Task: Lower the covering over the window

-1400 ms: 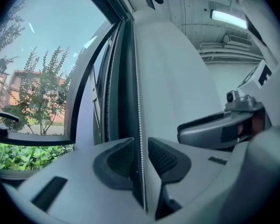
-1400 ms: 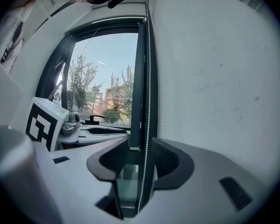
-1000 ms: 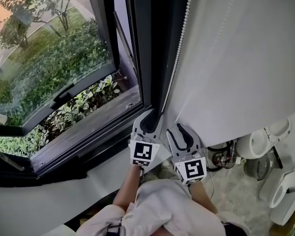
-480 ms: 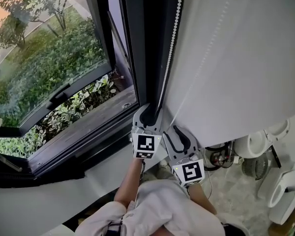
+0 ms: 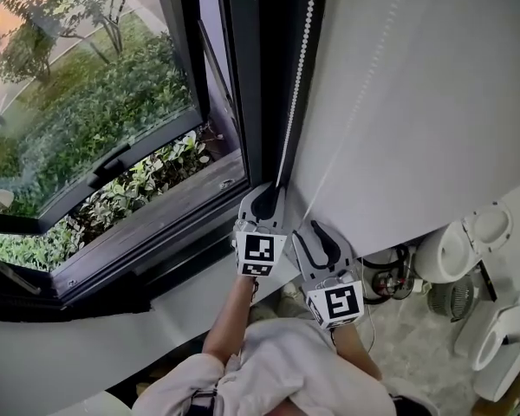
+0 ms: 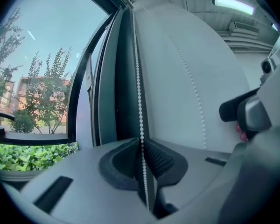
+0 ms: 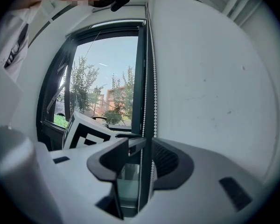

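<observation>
A white bead chain (image 5: 300, 72) hangs along the dark window frame (image 5: 260, 85); the covering itself is out of sight above. My left gripper (image 5: 268, 196) points level at the frame. Its jaws have just been closing and now pinch one strand of the chain (image 6: 139, 78) between the ribbed pads (image 6: 158, 158). My right gripper (image 5: 317, 230) sits just right of it and slightly lower. In the right gripper view its jaws (image 7: 137, 146) stand apart, with both strands of the chain (image 7: 154, 78) passing through the gap, unpressed. A second strand (image 6: 192, 78) lies over the white surface.
An open sash (image 5: 113, 163) with a black handle tilts out over shrubs. The grey sill (image 5: 173, 211) runs below it. A white wall-like surface (image 5: 416, 102) fills the right. White appliances (image 5: 468, 237) and a small fan (image 5: 451, 297) stand on the floor at lower right.
Both grippers have stayed at the lower end of the chain. The left gripper's jaws have drawn together on the chain. The head view has shifted a little.
</observation>
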Available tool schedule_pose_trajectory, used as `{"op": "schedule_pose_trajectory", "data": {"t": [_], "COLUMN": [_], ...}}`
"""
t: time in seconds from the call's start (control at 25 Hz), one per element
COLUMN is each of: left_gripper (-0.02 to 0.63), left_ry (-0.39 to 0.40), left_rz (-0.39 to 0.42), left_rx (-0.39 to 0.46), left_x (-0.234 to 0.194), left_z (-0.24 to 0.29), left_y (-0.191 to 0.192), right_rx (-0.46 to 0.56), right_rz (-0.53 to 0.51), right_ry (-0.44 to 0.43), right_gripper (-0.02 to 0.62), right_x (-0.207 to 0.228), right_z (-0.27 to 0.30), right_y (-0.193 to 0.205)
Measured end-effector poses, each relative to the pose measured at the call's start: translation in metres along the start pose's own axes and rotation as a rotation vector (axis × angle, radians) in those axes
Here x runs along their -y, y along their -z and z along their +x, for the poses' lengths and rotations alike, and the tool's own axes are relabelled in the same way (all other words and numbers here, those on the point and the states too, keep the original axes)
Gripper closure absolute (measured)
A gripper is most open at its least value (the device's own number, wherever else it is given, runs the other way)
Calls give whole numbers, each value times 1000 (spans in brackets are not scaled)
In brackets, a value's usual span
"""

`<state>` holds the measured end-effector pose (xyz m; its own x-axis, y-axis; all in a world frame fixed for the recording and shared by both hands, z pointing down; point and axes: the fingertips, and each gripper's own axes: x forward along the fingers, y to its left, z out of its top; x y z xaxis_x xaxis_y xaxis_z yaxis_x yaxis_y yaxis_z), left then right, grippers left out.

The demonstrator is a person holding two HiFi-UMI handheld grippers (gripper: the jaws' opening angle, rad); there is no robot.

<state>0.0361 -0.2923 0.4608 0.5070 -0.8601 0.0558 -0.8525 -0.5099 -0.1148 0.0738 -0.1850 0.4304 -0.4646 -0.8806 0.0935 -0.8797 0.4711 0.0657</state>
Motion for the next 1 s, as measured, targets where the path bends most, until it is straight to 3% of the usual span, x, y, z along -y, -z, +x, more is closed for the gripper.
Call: {"op": "schedule_pose_trajectory", "data": {"t": [0.08,0.4,0.76,1.0], "left_gripper": [589,591,592,592], "left_ry": [12,66,95,111], "left_rz": [-9,-14,-35,-42], "left_rx": [-3,2,2,10], "left_x": [2,14,29,38], "left_z": [-4,-35,-76,-93], "left_y": [1,1,5,3], "right_rx": [7,49,150,214], "right_rz": [-5,-44,-111,-131], "right_ry": [0,-39,-114,-146], "right_gripper": [443,443,448,486], "right_x": [0,-11,-33,-39], "right_z": [-2,-4,3,15], "right_y": [-3,-23,-75,-112]}}
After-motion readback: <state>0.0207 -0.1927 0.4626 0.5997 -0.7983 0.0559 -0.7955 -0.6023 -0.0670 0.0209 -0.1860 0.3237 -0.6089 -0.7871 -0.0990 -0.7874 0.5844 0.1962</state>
